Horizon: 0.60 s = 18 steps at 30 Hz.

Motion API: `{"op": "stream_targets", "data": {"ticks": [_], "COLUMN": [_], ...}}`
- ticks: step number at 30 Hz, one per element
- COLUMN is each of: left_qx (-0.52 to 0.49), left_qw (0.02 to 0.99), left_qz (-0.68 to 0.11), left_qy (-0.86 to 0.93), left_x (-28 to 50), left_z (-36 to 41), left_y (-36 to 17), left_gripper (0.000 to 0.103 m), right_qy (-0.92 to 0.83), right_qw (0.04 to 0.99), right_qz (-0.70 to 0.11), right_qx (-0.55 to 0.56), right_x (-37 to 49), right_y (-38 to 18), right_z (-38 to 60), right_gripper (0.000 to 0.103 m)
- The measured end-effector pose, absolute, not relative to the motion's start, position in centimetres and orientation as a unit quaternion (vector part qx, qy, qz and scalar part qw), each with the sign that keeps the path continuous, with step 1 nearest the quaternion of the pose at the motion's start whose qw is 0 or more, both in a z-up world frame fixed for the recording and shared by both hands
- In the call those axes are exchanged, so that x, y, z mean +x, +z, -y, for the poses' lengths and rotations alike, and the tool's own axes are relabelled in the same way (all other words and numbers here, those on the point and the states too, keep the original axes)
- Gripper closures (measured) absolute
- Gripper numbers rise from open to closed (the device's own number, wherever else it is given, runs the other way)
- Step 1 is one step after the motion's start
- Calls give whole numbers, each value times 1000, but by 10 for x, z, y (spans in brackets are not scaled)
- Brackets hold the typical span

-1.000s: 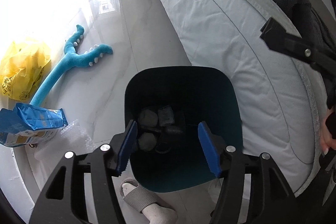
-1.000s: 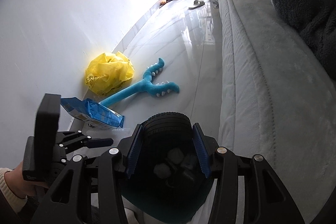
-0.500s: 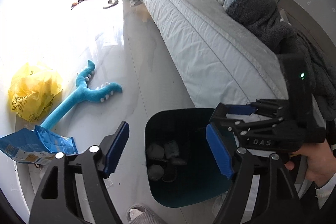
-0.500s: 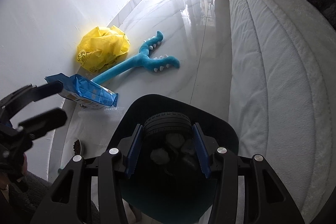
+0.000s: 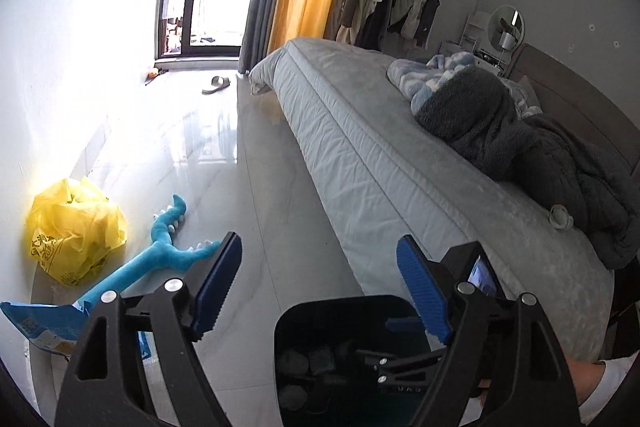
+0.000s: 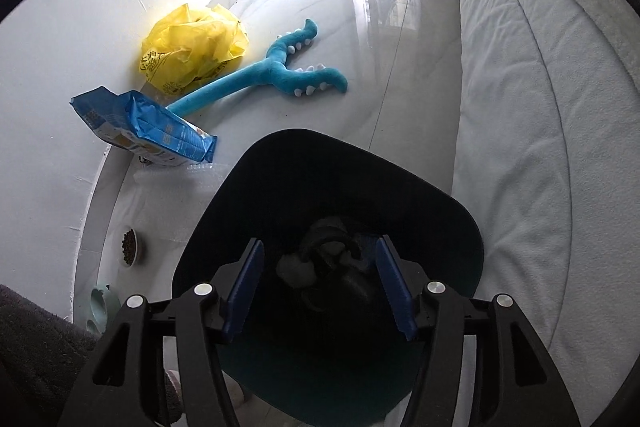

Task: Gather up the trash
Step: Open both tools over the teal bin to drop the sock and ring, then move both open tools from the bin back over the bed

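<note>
A dark teal bin (image 6: pixel 440 195) stands on the floor beside the bed. My right gripper (image 6: pixel 319 247) hangs over its mouth with its jaws opening. Nothing is between the pads. Below them a black tyre-like ring (image 6: pixel 328 231) lies in the bin among crumpled grey scraps (image 6: pixel 294 269). My left gripper (image 5: pixel 318 267) is open and empty, raised above the near rim of the bin (image 5: pixel 320 307) and pointing across the room. On the floor by the wall lie a yellow plastic bag (image 6: pixel 192 43), a blue packet (image 6: pixel 140 123) and a clear wrapper (image 6: pixel 180 175).
A blue plush toy (image 6: pixel 272 71) lies next to the bag. The grey bed (image 6: pixel 540 107) runs along the right, with dark blankets (image 5: pixel 520 147) on it. A pet-food bowl (image 6: pixel 129 247) and a green bowl (image 6: pixel 102 307) stand near the wall. A slipper (image 5: pixel 216 85) lies by the window.
The right gripper sank over the bin and its jaws spread, dropping the black ring inside. The left gripper rose, tilted up from the bin and opened wider.
</note>
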<state>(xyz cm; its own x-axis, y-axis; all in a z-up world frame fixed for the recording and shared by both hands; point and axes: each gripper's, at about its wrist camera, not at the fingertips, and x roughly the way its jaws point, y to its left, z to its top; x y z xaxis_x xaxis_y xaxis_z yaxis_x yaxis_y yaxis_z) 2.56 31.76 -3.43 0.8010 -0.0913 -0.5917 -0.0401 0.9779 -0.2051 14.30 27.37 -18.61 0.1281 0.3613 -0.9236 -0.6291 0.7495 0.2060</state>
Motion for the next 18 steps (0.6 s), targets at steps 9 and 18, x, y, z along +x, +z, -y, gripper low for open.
{"op": "stream_targets", "data": {"ticks": [9, 18], "left_qx": [-98, -93], "left_qw": [958, 962], "left_qz": [-267, -254], "left_qy": [-27, -44], "left_x": [38, 56], "left_z": [-290, -250], "left_y": [-1, 11], "left_gripper": [18, 15], "right_qy": [341, 352], "right_qw": [751, 785], "right_qz": [-556, -506], "right_qx": [-103, -56], "right_x": [141, 145], "right_y": [-159, -106], "right_z": [-255, -212], "right_gripper": [35, 33]}}
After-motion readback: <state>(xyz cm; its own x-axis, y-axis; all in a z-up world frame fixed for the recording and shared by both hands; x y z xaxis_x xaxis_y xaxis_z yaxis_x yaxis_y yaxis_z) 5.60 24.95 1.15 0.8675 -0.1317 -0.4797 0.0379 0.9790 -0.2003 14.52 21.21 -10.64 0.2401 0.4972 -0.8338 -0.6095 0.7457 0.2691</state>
